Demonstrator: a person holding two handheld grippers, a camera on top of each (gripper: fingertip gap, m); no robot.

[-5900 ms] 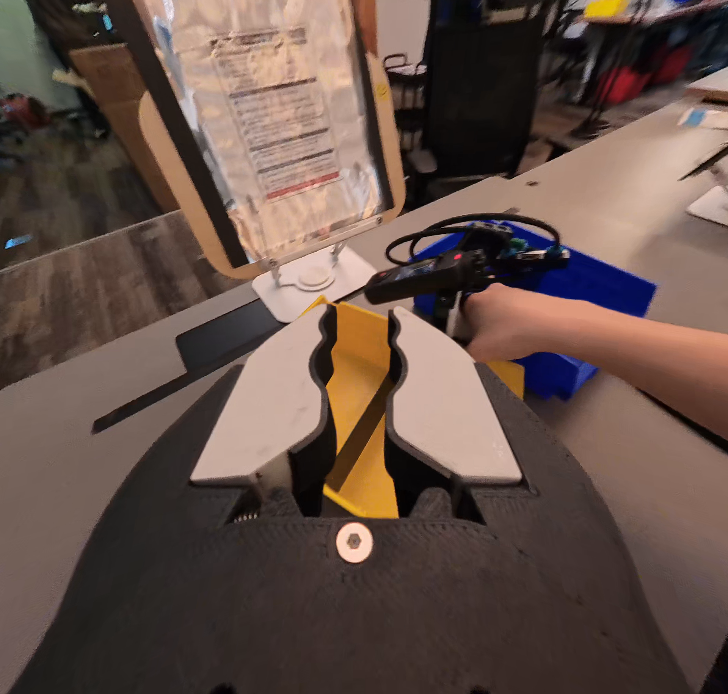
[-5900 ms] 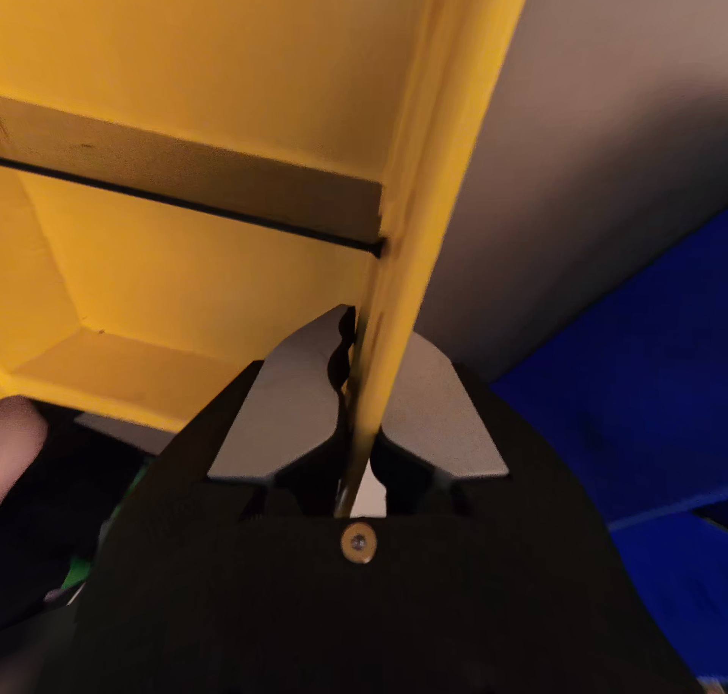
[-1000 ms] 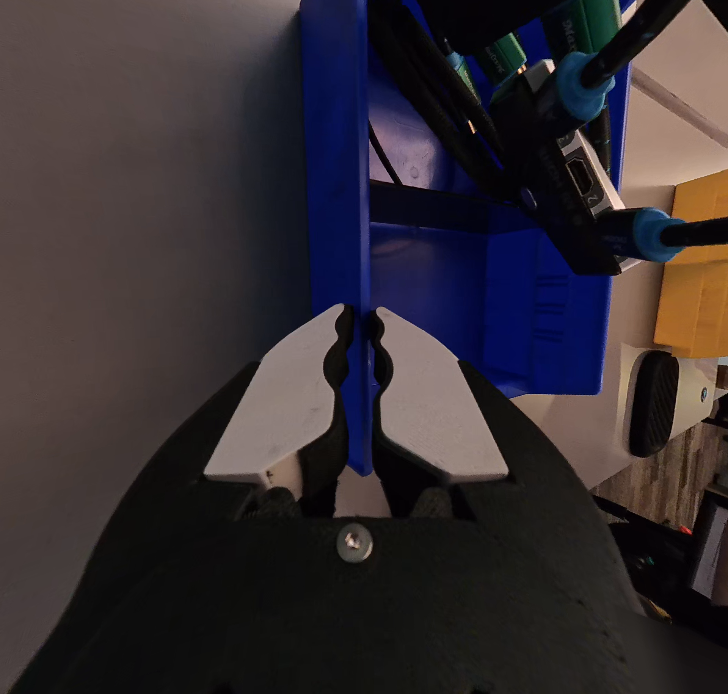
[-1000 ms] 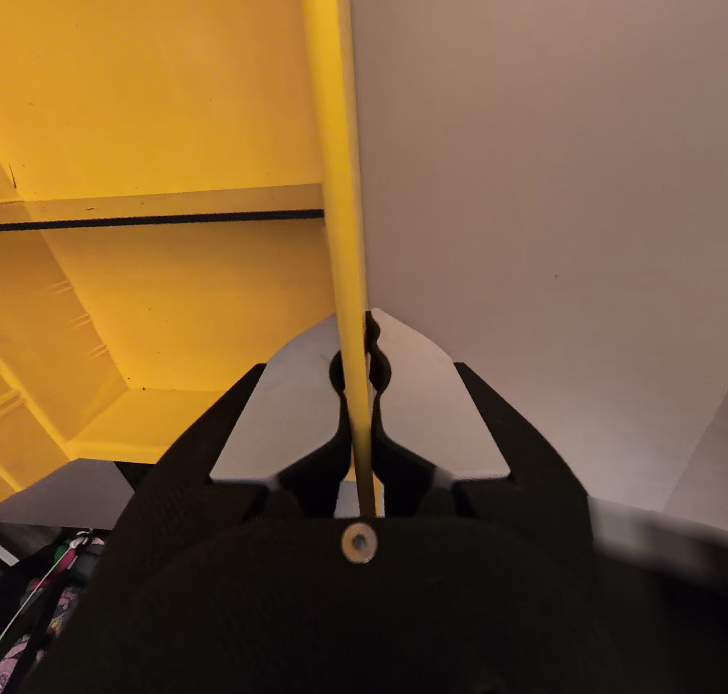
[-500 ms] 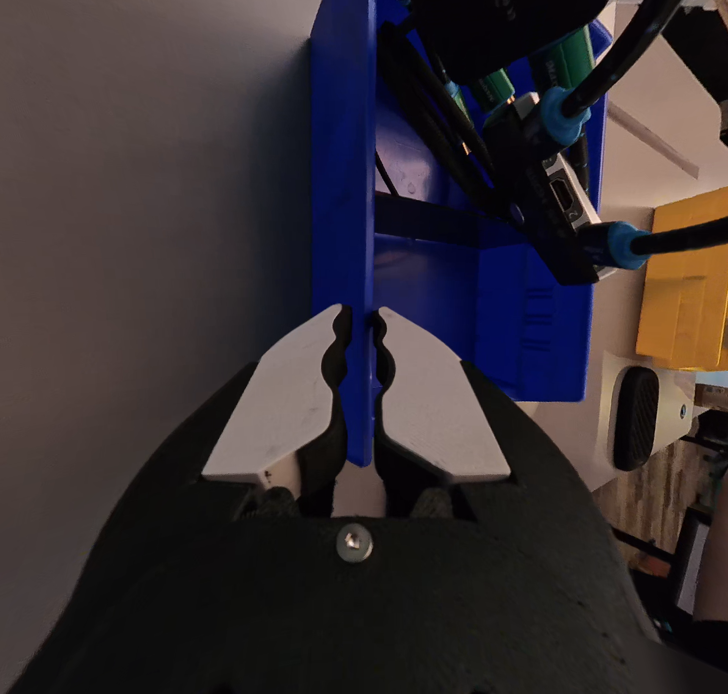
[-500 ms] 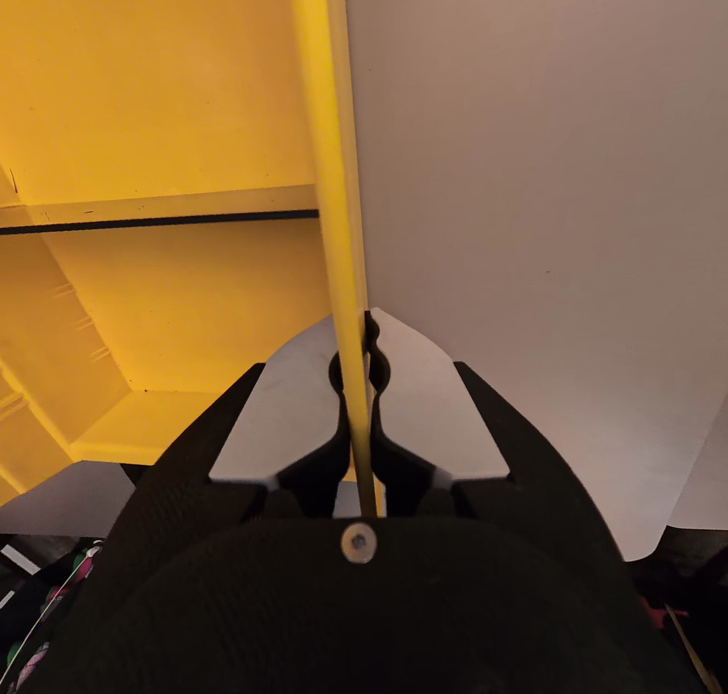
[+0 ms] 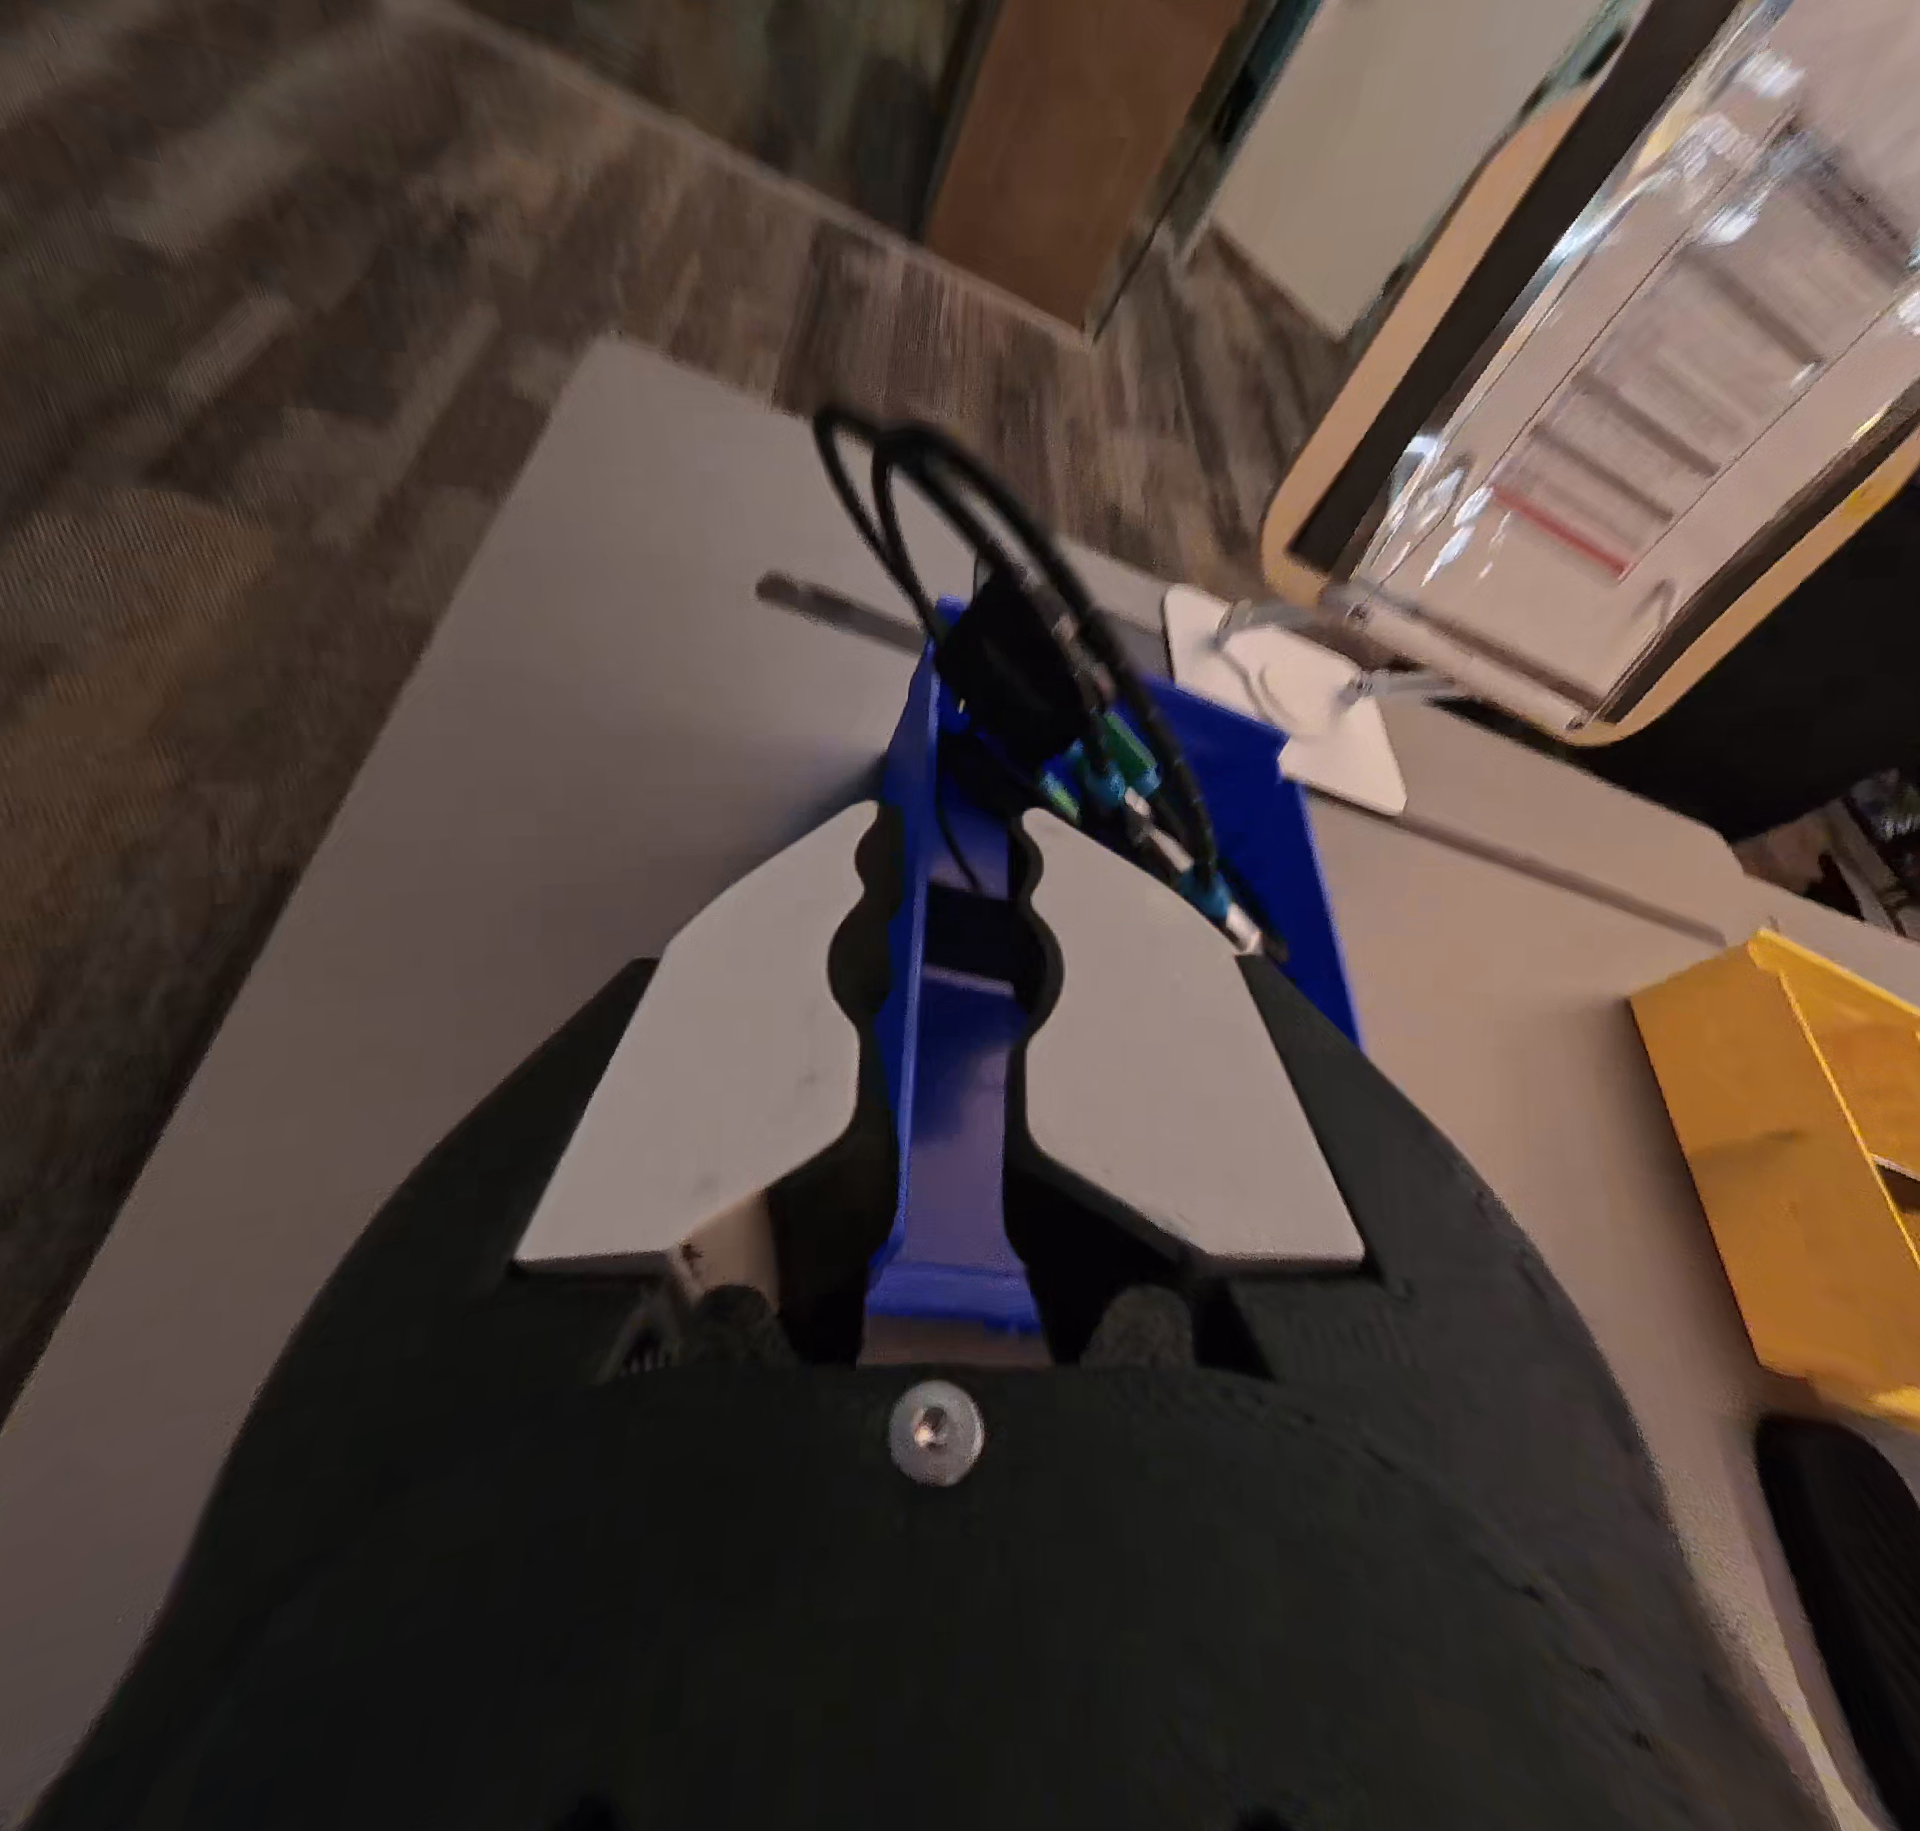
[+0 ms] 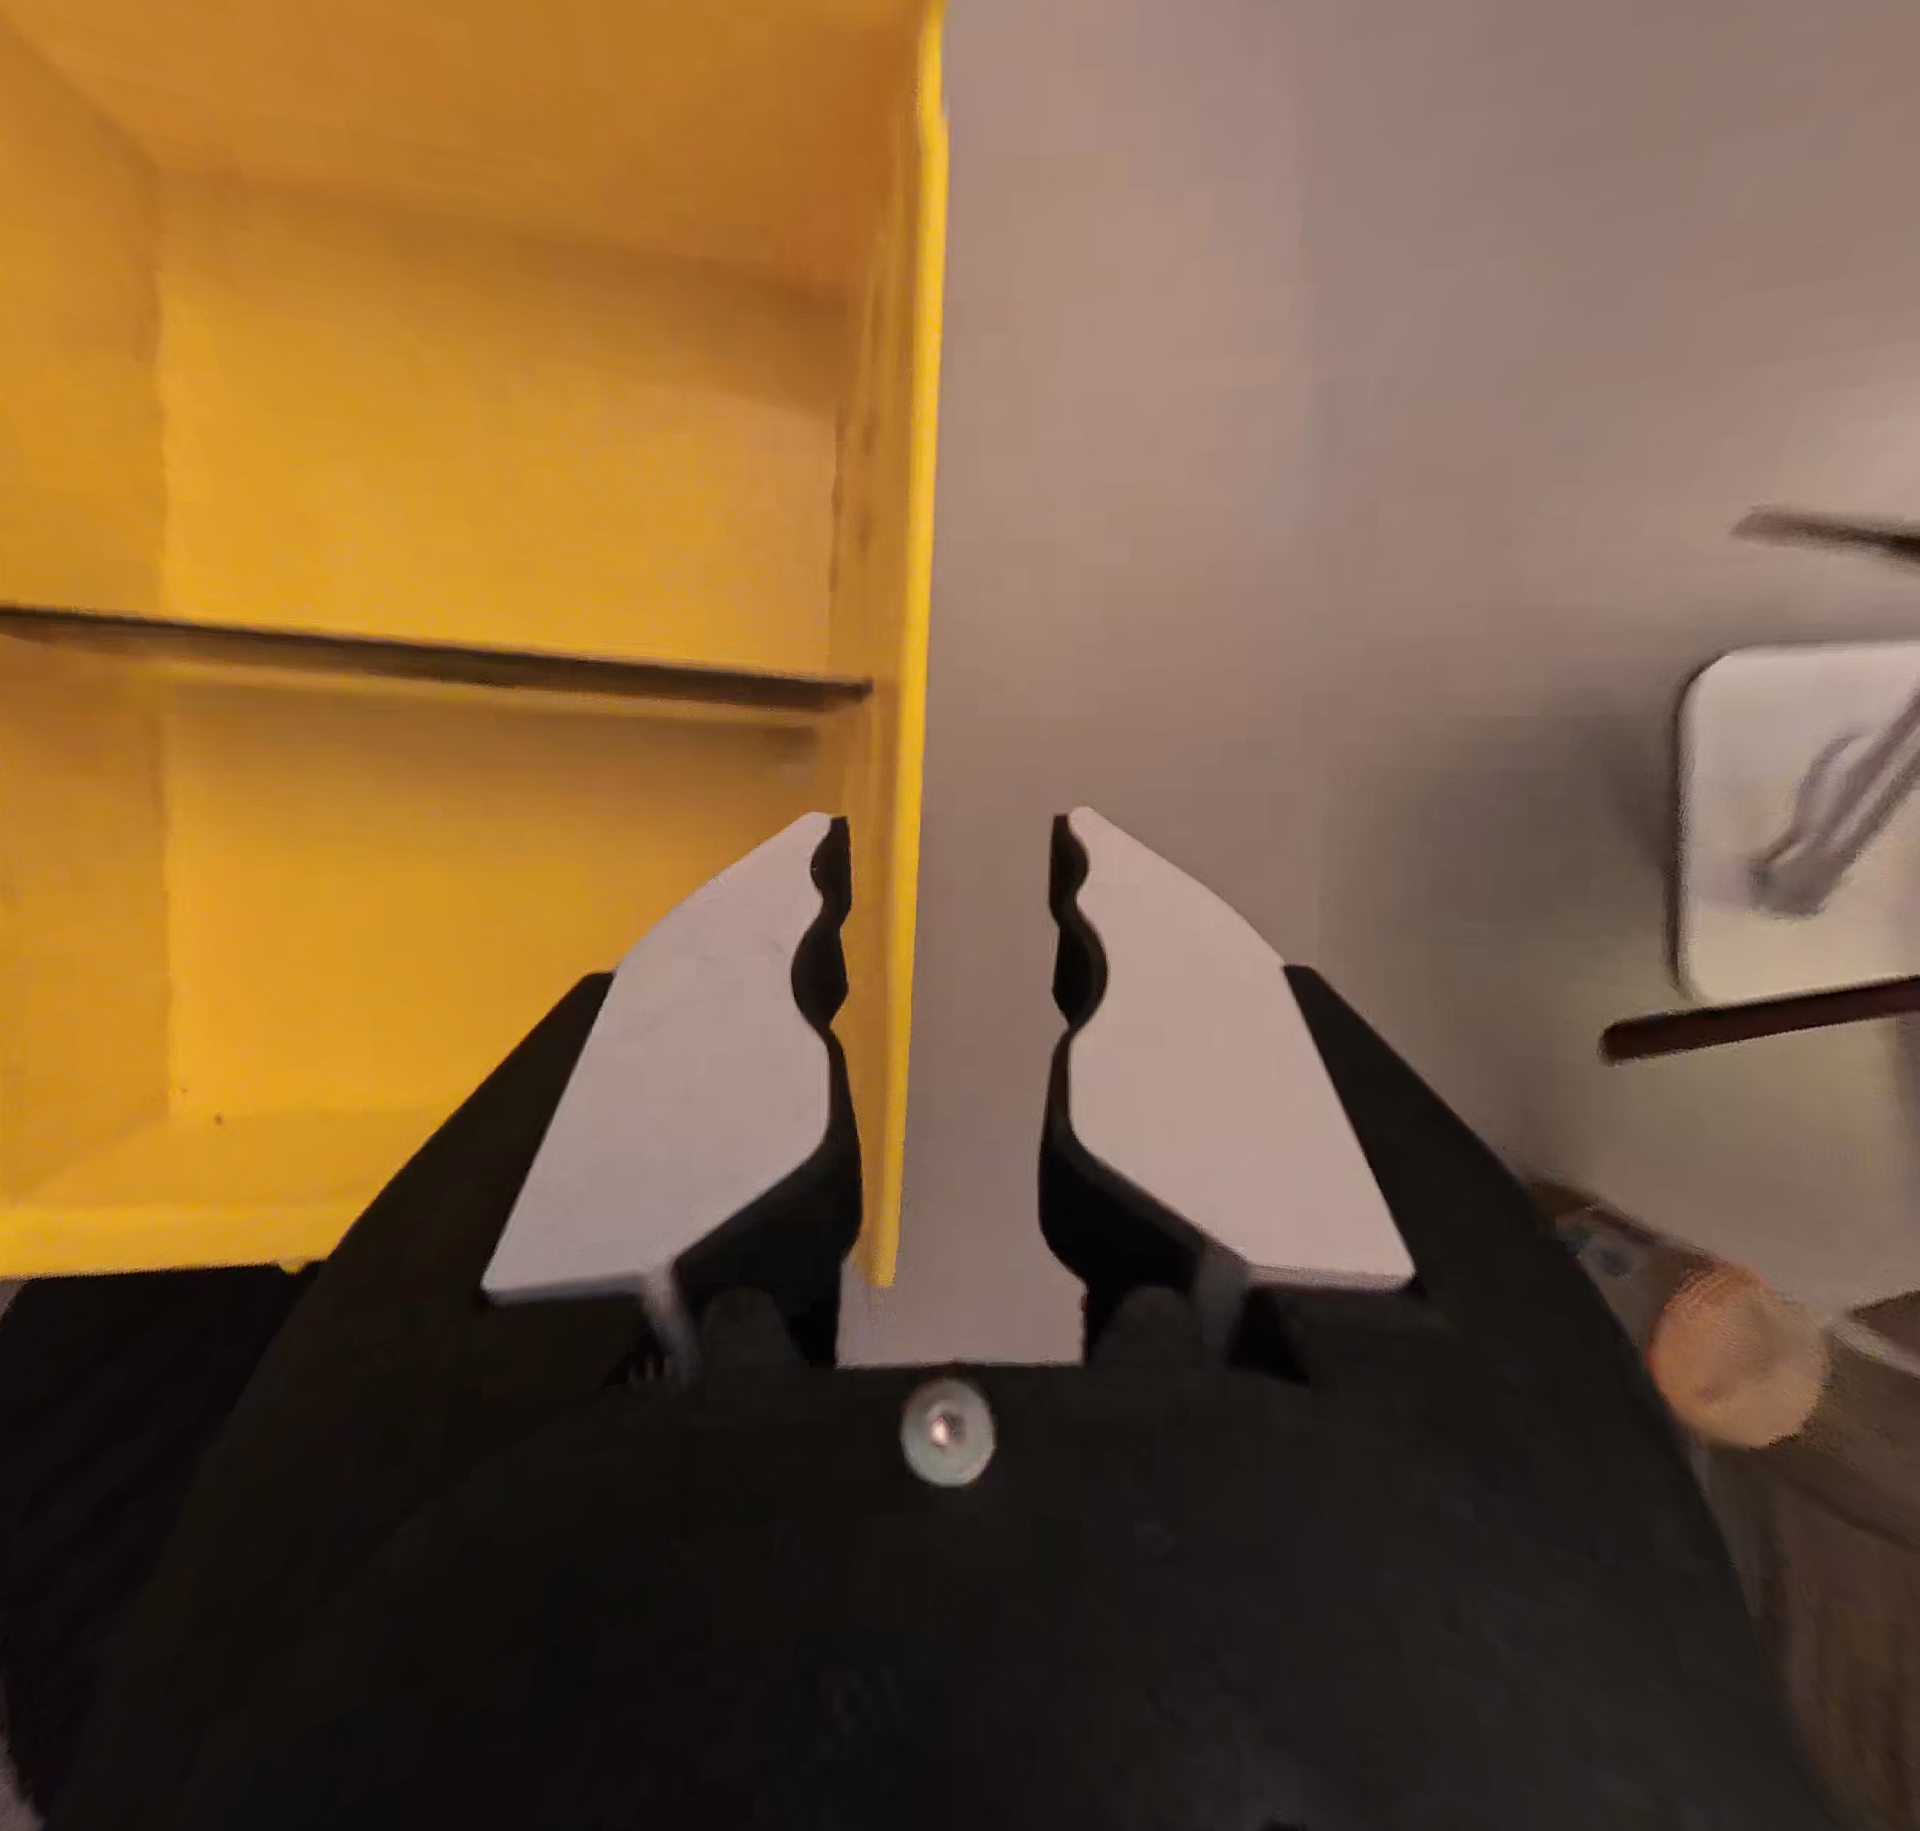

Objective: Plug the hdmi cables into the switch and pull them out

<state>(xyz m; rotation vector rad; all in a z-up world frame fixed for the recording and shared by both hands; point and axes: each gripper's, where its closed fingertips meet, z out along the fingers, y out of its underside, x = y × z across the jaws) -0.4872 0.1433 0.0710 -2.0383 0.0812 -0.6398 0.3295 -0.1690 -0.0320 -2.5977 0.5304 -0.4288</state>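
- The HDMI cables lie coiled in the far compartment of the blue bin, their black leads looping up above its rim and their blue and green plug ends bunched together.
- A black box, which I take to be the switch, sits among the cables at the far end of that bin; the blur hides its ports.
- My left gripper is parted, straddling the bin's near left wall without pinching it.
- My right gripper is open wider, with the right wall of the yellow bin between its fingers, close to the left finger; I cannot tell if they touch.
- The yellow bin has a divider across it and nothing visible inside.
- Both bins rest on the grey table, the yellow one to the right of the blue.
- A clear sign holder on a white base stands beyond the blue bin.
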